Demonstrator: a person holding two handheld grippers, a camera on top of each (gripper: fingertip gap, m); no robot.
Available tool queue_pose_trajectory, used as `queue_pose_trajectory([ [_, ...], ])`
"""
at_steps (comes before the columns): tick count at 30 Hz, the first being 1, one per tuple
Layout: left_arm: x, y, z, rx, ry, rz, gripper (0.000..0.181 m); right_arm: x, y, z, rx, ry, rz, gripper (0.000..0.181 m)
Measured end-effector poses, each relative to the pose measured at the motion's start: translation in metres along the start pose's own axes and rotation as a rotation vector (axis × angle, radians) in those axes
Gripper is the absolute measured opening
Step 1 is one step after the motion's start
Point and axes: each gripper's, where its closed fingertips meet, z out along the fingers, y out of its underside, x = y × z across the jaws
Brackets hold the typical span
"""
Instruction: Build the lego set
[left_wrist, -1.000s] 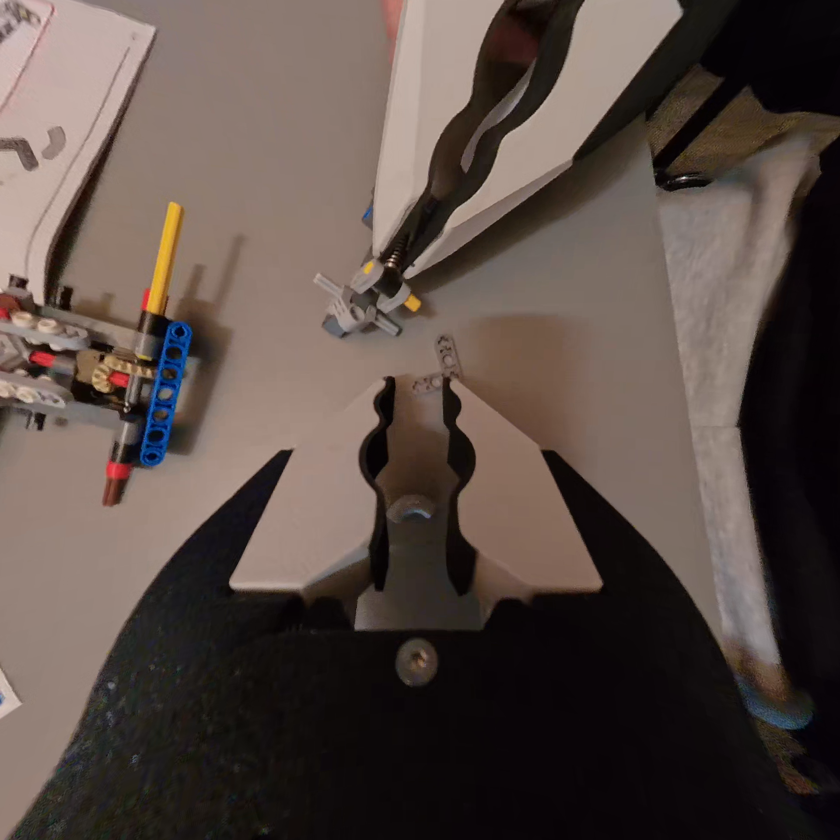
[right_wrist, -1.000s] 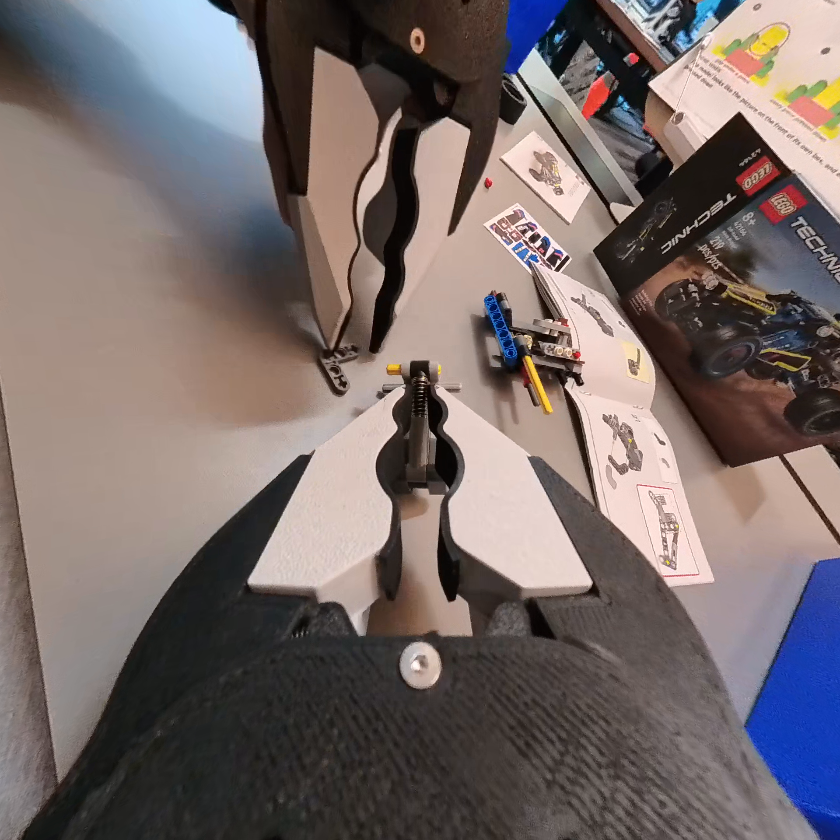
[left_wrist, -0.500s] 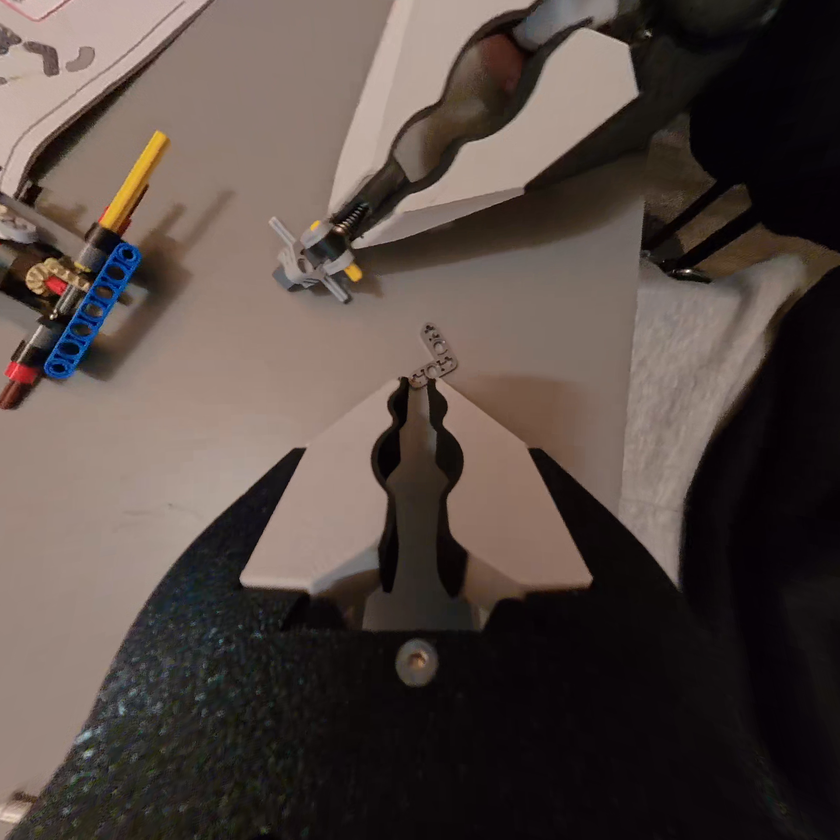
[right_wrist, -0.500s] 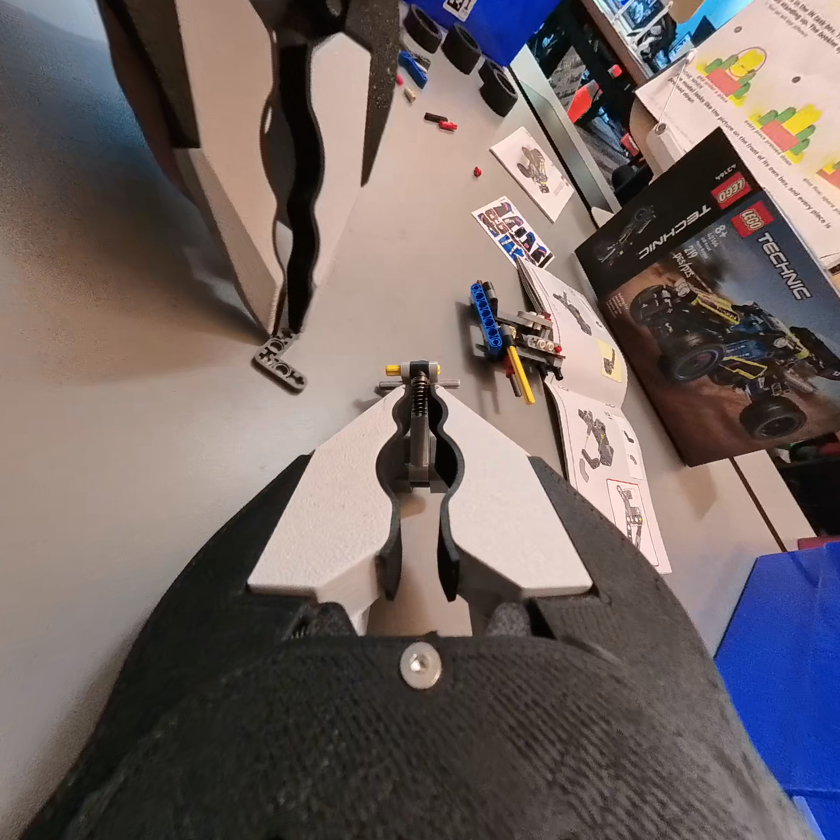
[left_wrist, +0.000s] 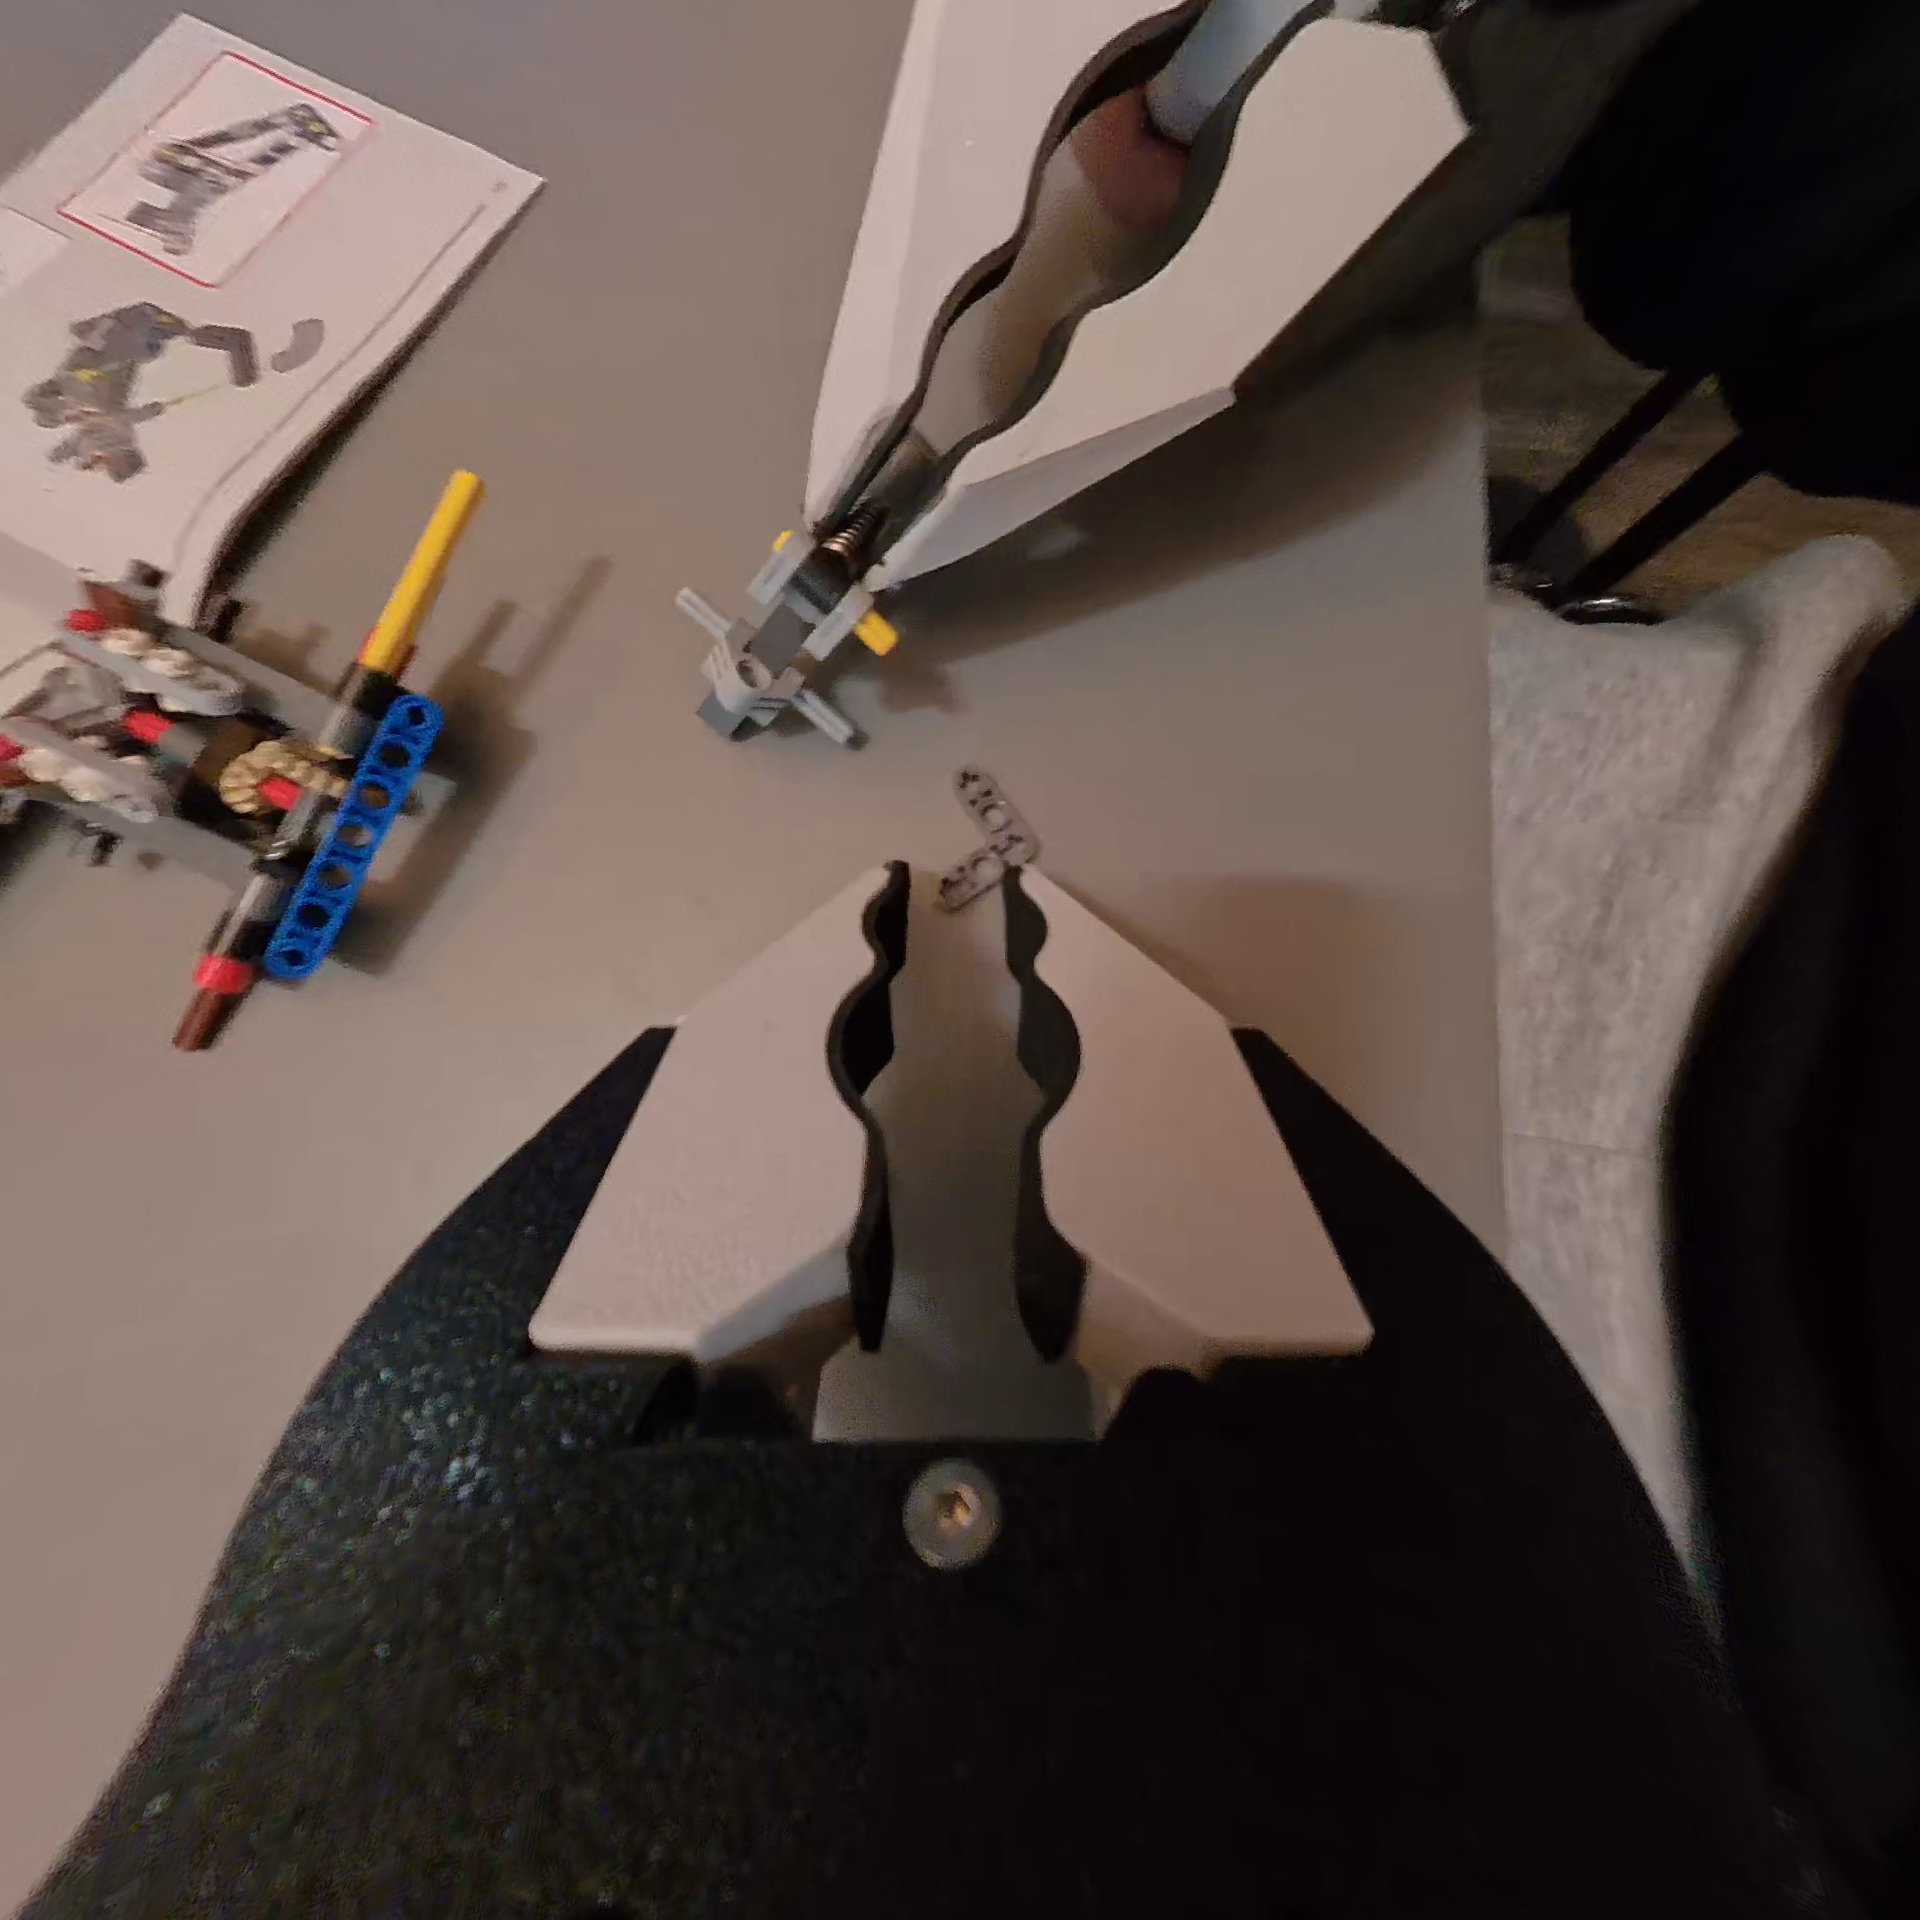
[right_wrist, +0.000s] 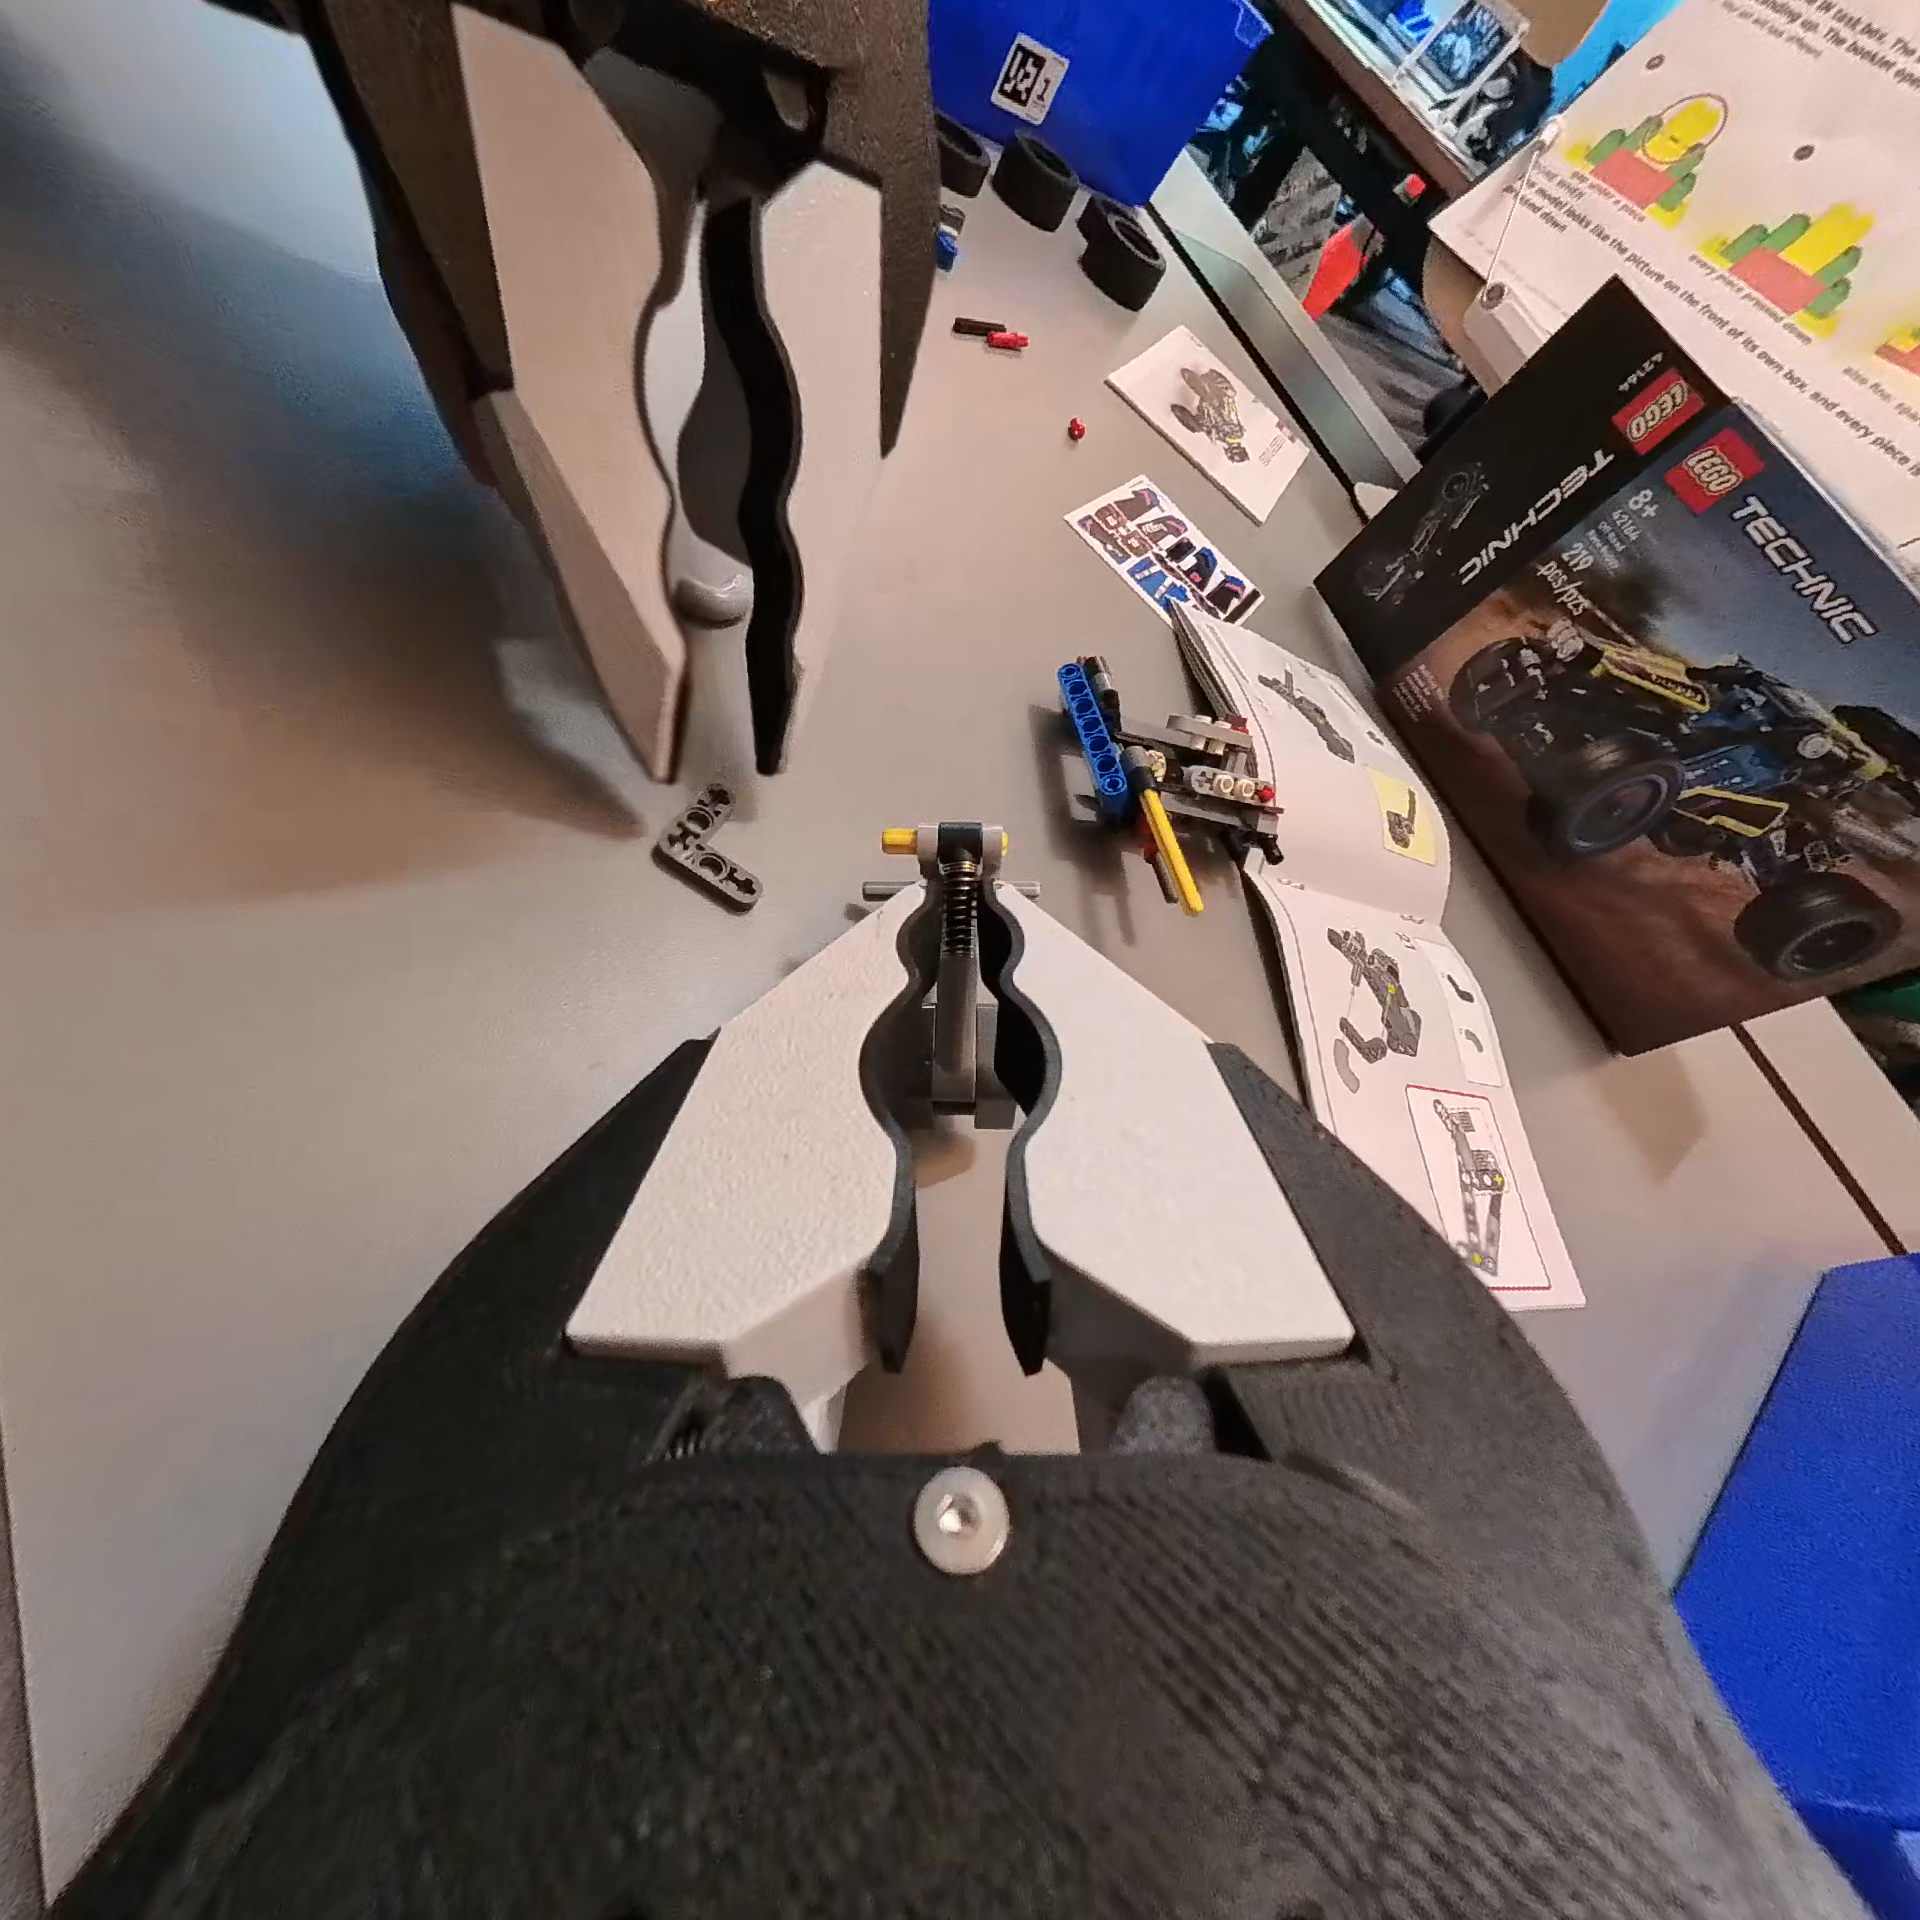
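My left gripper (left_wrist: 954, 875) is open and empty, low over the grey table. A small dark grey L-shaped piece (left_wrist: 989, 836) lies flat on the table just past its right fingertip. In the right wrist view the same piece (right_wrist: 709, 847) lies right below the left gripper's tips (right_wrist: 717, 767). My right gripper (right_wrist: 958, 902) is shut on a grey shock-absorber sub-assembly (right_wrist: 961, 844) with a spring and a yellow pin. Its cross-axle end rests on the table (left_wrist: 764, 675). The right gripper (left_wrist: 847, 545) shows at the top of the left wrist view.
A partial build with a blue beam and yellow axle (right_wrist: 1148, 769) lies beside the open instruction booklet (right_wrist: 1351, 935). The set box (right_wrist: 1662, 748), a sticker sheet (right_wrist: 1164, 551), black tyres (right_wrist: 1039, 182) and blue bins (right_wrist: 1818, 1558) stand further off. The table edge (left_wrist: 1488, 935) is close on the right. The left gripper's tips are roughly 6 centimetres from the right gripper's.
My left gripper's jaws narrowed beside the L-shaped piece half a second ago and have now opened wider. The piece still lies on the table. The right gripper keeps its hold.
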Motion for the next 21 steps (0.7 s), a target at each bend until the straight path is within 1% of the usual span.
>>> queue_pose_trajectory([
  [1,0.002,0.0,0.001,-0.012,0.026,-0.001,0.021,0.001,0.0,0.0,0.004,-0.002,0.008,0.004],
  [3,0.001,0.002,0.004,-0.039,0.046,0.053,0.022,0.002,-0.001,-0.001,0.012,-0.003,0.019,0.004],
  [5,0.003,0.006,0.008,-0.079,0.067,0.108,0.014,0.002,-0.002,-0.002,0.019,-0.009,0.024,0.004],
  [8,0.001,0.005,0.01,-0.09,0.058,0.166,0.006,0.003,0.0,-0.003,0.014,-0.012,0.032,0.004],
  [12,0.0,0.003,0.011,-0.057,0.002,0.303,0.005,0.004,0.002,-0.002,0.004,-0.032,0.064,0.004],
  [13,-0.001,0.002,0.011,-0.044,-0.028,0.361,0.005,0.005,0.001,-0.003,0.008,-0.037,0.08,0.004],
  [15,-0.007,-0.004,0.01,-0.006,-0.146,0.497,0.005,0.008,0.002,-0.003,0.01,-0.045,0.118,0.004],
  [19,-0.016,-0.019,0.004,0.047,-0.439,0.901,0.005,0.012,0.001,-0.005,0.023,-0.021,0.127,0.004],
  [21,-0.019,-0.021,0.002,0.035,-0.555,1.056,0.005,0.013,0.001,-0.005,0.021,0.002,0.103,0.004],
])
